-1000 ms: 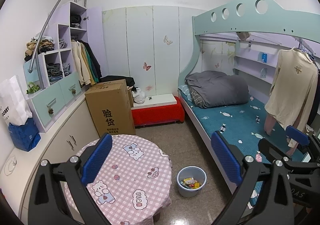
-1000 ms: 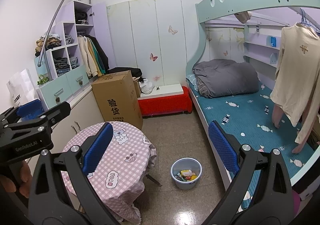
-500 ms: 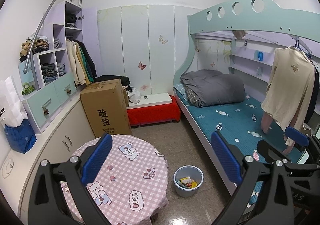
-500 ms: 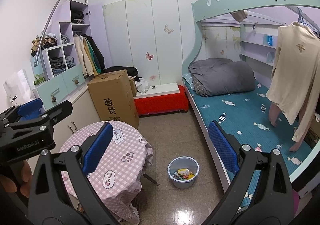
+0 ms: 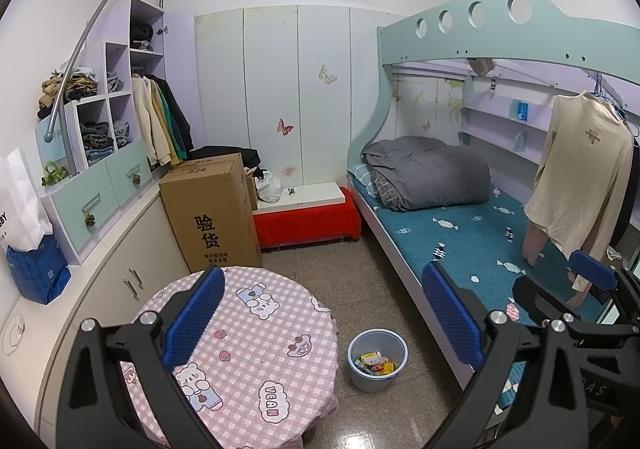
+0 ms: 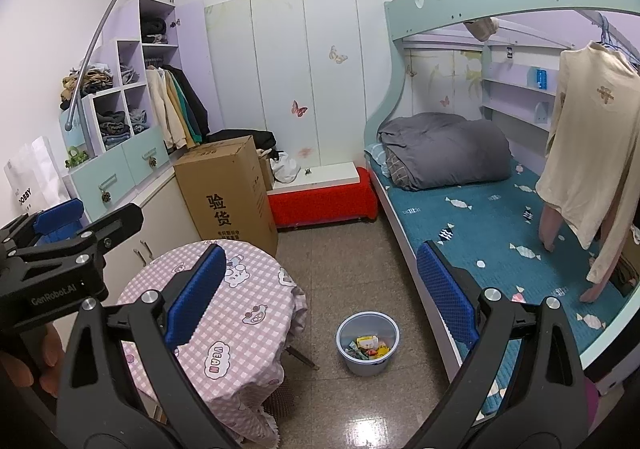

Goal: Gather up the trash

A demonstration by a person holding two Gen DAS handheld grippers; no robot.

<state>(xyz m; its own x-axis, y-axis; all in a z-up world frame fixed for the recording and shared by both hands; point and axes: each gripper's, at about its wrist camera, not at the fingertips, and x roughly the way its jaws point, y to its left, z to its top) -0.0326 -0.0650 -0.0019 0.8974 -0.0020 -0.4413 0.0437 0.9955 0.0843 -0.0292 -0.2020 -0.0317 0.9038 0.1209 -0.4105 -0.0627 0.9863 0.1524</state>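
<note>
left claw spread, raised | right claw spread, raised, empty

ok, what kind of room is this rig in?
Most likely a small child's bedroom: a bunk bed with a folded grey duvet, open shelves of clothes on the left wall, and butterfly stickers on the wall panels.

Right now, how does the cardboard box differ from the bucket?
The cardboard box is tall, brown, square-sided and closed; the bucket is low, round, pale blue and open-topped. The box stands by the cabinets behind the table; the bucket sits between table and bed, holding wrappers. Both stand upright on the floor.
</note>
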